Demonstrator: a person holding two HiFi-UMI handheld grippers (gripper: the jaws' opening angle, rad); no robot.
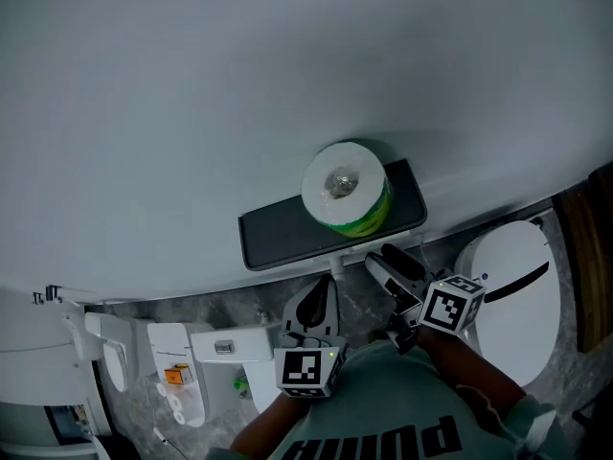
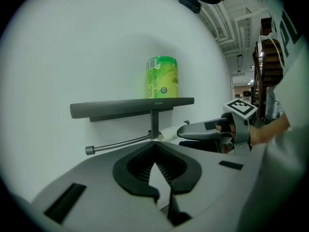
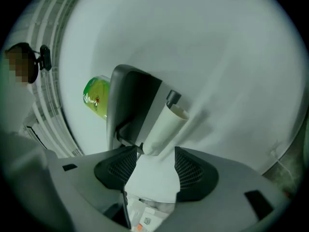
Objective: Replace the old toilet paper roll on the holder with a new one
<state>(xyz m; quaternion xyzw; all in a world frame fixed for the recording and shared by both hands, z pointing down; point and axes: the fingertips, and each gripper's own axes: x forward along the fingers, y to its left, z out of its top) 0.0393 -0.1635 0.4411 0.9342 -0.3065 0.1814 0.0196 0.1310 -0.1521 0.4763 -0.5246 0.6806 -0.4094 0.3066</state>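
Both pairs hold nothing: right fingers (image 3: 193,170) released, the old tube (image 3: 164,127) on its rod (image 2: 120,142) seemingly just past their tips; left fingers (image 2: 133,170) clenched. Next I clamp it and slide it off; the new roll (image 1: 345,188) waits on the shelf (image 1: 278,233) above.

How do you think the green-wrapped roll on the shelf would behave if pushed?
The wrapped roll stands on its flat end on the shelf, so it should slide rather than roll. Its shiny wrapper may be slippery.

Head view steeply down (holder (image 1: 278,233) shared)
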